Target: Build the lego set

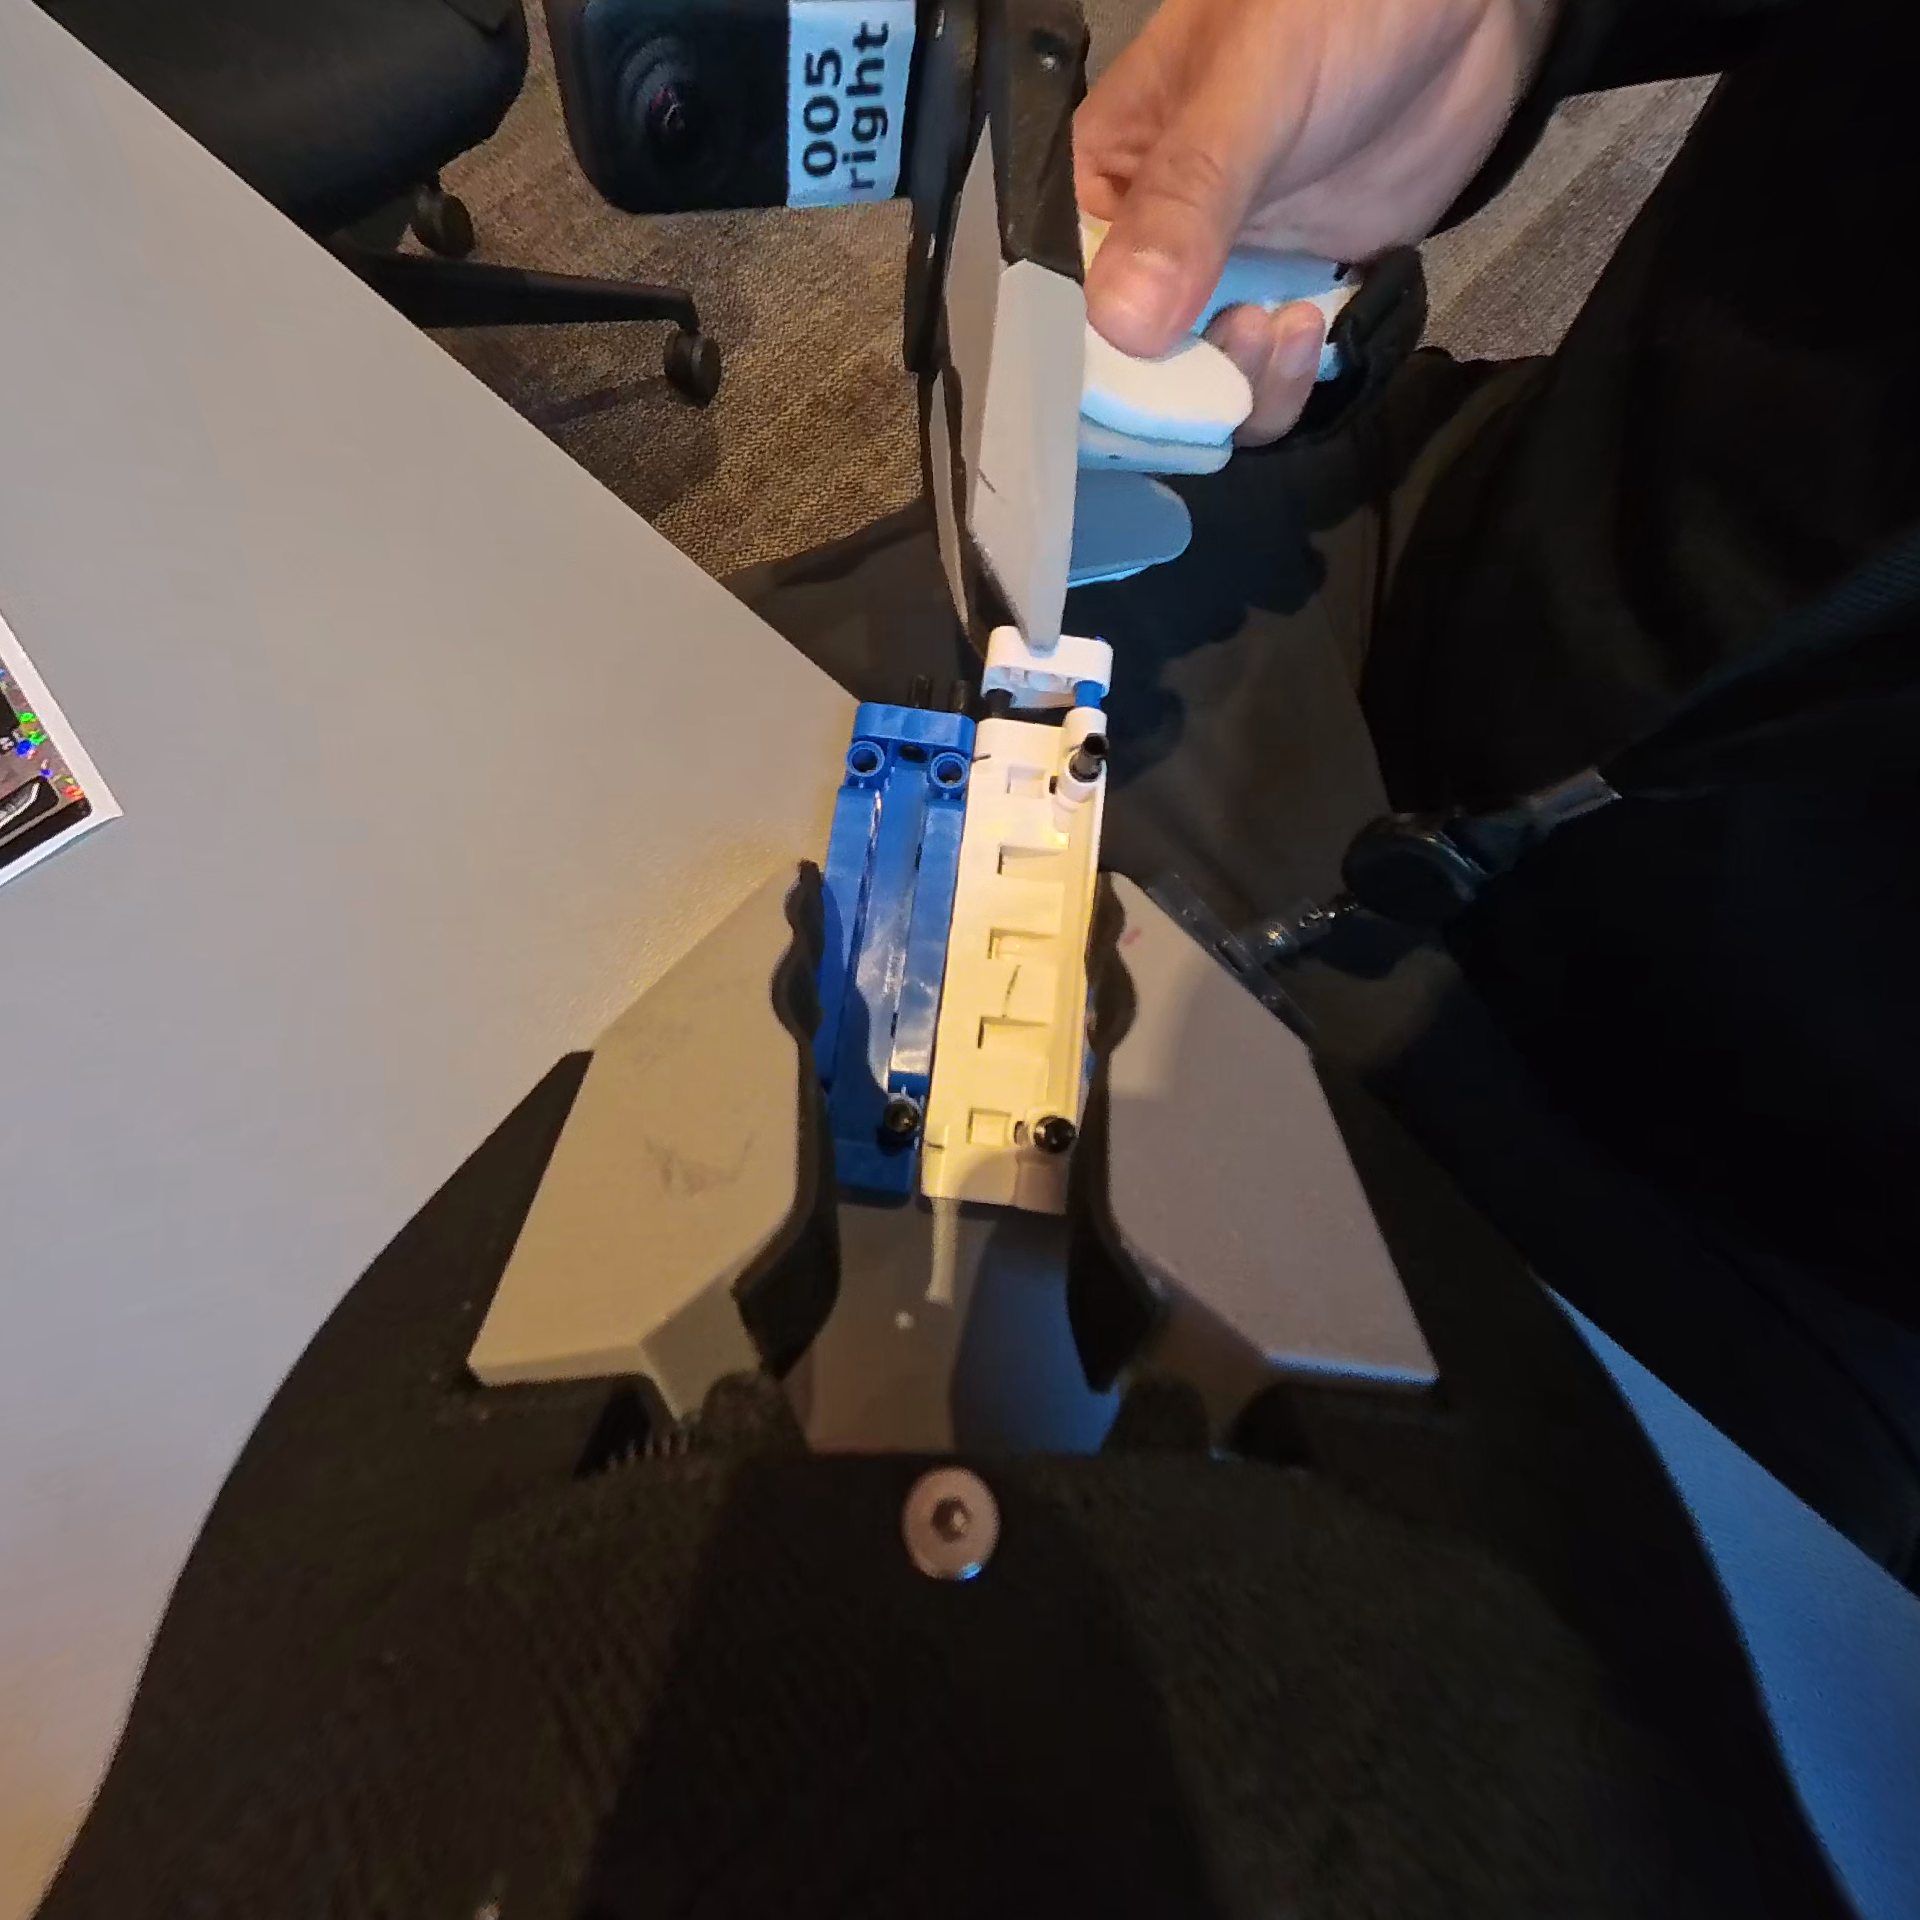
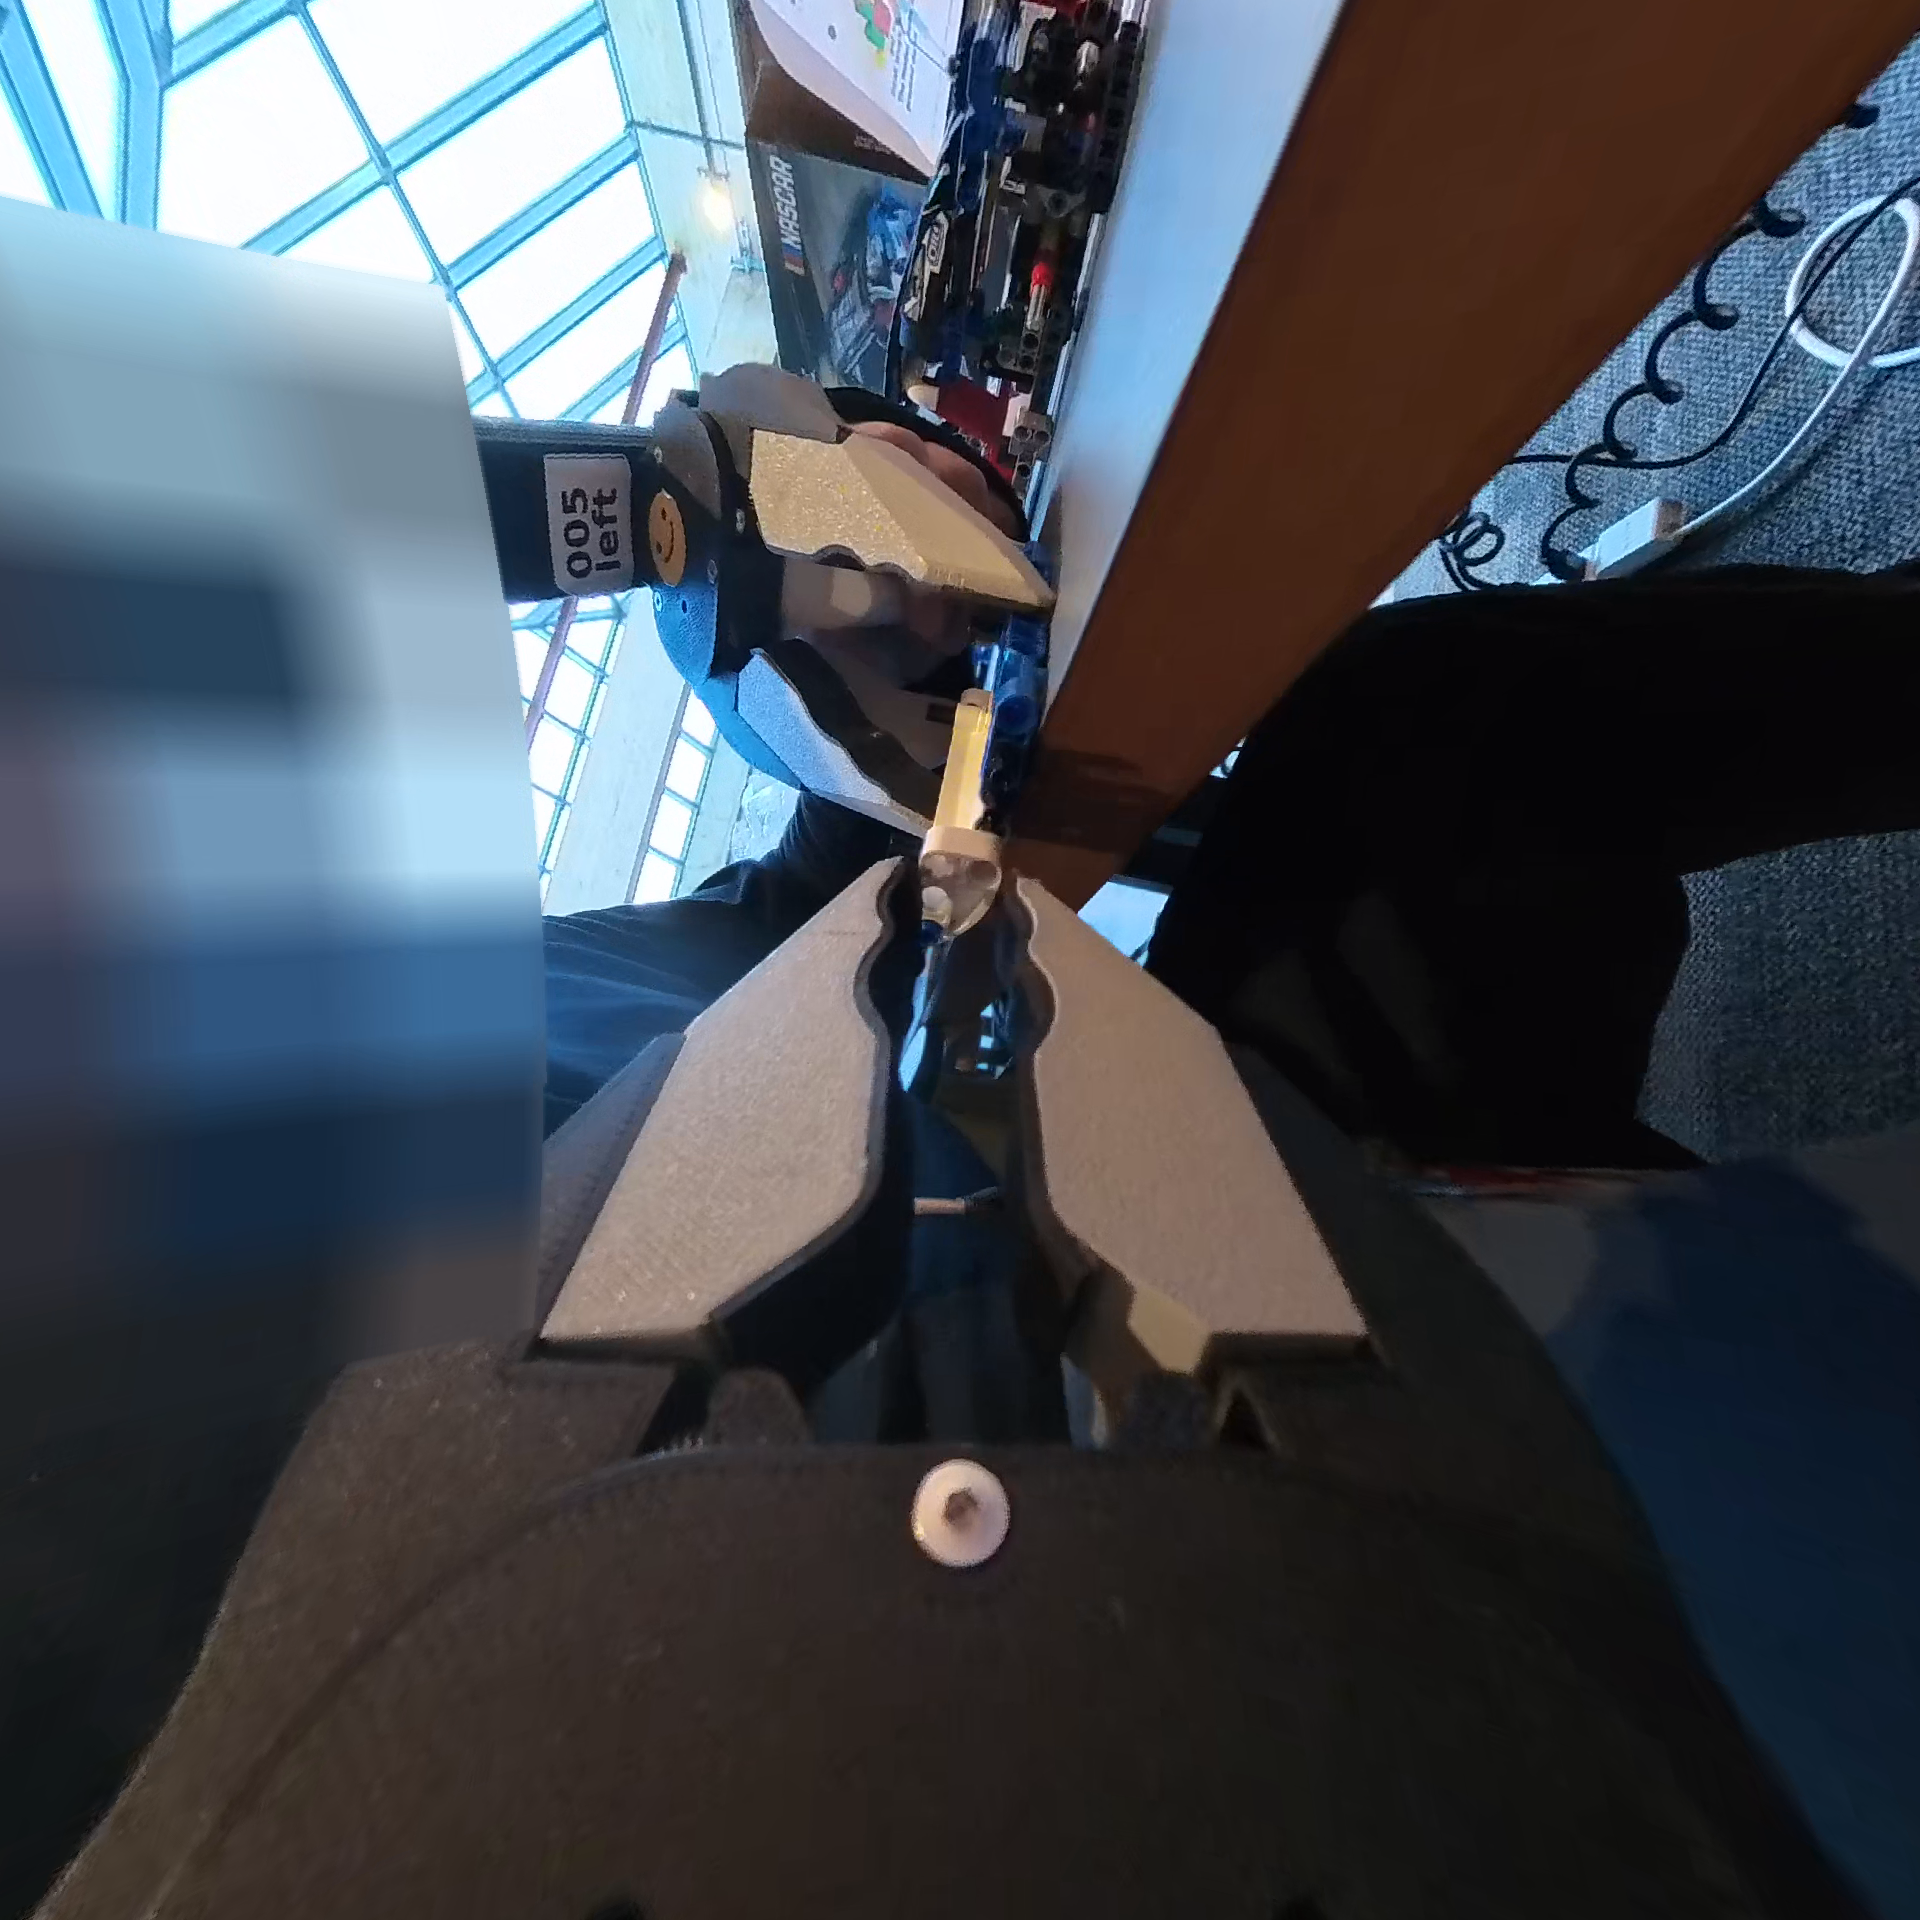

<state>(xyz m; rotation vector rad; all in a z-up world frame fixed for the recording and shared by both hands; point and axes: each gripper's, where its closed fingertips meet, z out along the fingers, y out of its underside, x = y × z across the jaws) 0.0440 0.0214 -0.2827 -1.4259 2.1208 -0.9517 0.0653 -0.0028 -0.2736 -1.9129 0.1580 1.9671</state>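
My left gripper (image 1: 951,914) is shut on a blue and white lego assembly (image 1: 966,935), held off the corner of the grey table (image 1: 312,727). Black pins stick out of it. My right gripper (image 1: 1044,649) comes down from above, shut on a small white connector piece (image 1: 1049,665) at the assembly's far end. In the right wrist view my right gripper (image 2: 961,883) pinches that white piece (image 2: 961,873) at its fingertips, touching the white side of the assembly (image 2: 961,769). The left gripper (image 2: 883,582) shows beyond it.
A sticker sheet (image 1: 42,769) lies at the table's left edge. Office chair wheels (image 1: 691,358) stand on the carpet beyond. A lego box (image 2: 831,270) and a partly built dark car model (image 2: 1018,208) sit on the table (image 2: 1351,364). Cables (image 2: 1714,343) lie on the floor. The gap from one gripper's tips to the other's is roughly 4 cm.
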